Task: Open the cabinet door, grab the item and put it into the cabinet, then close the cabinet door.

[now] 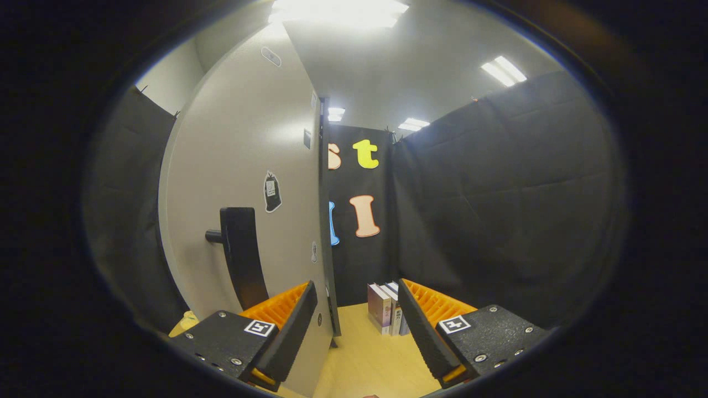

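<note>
A tall pale grey cabinet door stands just ahead of my left finger, seen at a slant, its free edge reaching in between the fingers. A black handle sticks out from the door's face, just beyond my left finger. My gripper is open and holds nothing. A few upright books stand on the wooden tabletop ahead, just left of the right finger. Whether the door is closed or ajar I cannot tell, and the cabinet's inside is hidden.
Black cloth walls close the booth on the left, at the back and on the right. A small yellow thing peeks out beside the left finger, low down. Small stickers dot the door's face.
</note>
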### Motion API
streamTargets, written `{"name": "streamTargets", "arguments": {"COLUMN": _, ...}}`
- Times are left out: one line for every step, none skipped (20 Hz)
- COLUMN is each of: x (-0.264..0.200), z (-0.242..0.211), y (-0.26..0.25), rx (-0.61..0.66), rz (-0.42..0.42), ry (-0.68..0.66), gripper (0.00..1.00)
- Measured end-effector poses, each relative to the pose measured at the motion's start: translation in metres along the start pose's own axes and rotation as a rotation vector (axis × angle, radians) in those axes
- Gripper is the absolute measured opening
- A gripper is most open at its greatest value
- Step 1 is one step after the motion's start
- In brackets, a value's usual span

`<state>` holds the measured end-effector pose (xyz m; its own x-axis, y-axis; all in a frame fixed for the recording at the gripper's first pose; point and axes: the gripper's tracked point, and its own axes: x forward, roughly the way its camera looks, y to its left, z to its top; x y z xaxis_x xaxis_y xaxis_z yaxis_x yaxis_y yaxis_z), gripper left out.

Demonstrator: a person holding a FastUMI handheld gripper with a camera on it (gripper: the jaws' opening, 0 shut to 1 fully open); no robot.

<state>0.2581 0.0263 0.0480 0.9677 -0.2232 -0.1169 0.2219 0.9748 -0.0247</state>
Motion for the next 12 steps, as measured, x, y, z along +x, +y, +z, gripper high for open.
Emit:
{"name": "streamTargets", "arguments": {"x": 0.001, "z": 0.001, "y": 0.007, "rx": 0.001, "rz": 0.011, "ry": 0.002, "gripper": 0.91}}
{"name": "streamTargets", "arguments": {"x": 0.003, "z": 0.002, "y": 0.015, "rx": 0.001, "rz": 0.023, "ry": 0.001, "gripper": 0.91}}
{"name": "streamTargets", "arguments": {"x": 0.004, "z": 0.001, "y": 0.024, "rx": 0.002, "rz": 0.039, "ry": 0.002, "gripper": 0.91}}
{"name": "streamTargets", "arguments": {"x": 0.004, "z": 0.000, "y": 0.032, "rx": 0.008, "rz": 0.054, "ry": 0.005, "gripper": 0.91}}
{"name": "streamTargets", "arguments": {"x": 0.005, "z": -0.001, "y": 0.041, "rx": 0.015, "rz": 0.070, "ry": 0.006, "gripper": 0.91}}
{"name": "streamTargets", "arguments": {"x": 0.006, "z": -0.001, "y": 0.050, "rx": 0.022, "rz": 0.086, "ry": 0.006, "gripper": 0.91}}
{"name": "streamTargets", "arguments": {"x": 0.007, "z": -0.001, "y": 0.059, "rx": 0.028, "rz": 0.103, "ry": 0.006, "gripper": 0.91}}
{"name": "streamTargets", "arguments": {"x": 0.009, "z": -0.002, "y": 0.068, "rx": 0.033, "rz": 0.119, "ry": 0.006, "gripper": 0.92}}
{"name": "streamTargets", "arguments": {"x": 0.012, "z": -0.003, "y": 0.077, "rx": 0.040, "rz": 0.137, "ry": 0.009, "gripper": 0.92}}
{"name": "streamTargets", "arguments": {"x": 0.013, "z": -0.005, "y": 0.086, "rx": 0.047, "rz": 0.155, "ry": 0.014, "gripper": 0.92}}
{"name": "streamTargets", "arguments": {"x": 0.016, "z": -0.006, "y": 0.095, "rx": 0.054, "rz": 0.171, "ry": 0.020, "gripper": 0.92}}
{"name": "streamTargets", "arguments": {"x": 0.022, "z": -0.010, "y": 0.104, "rx": 0.061, "rz": 0.189, "ry": 0.029, "gripper": 0.92}}
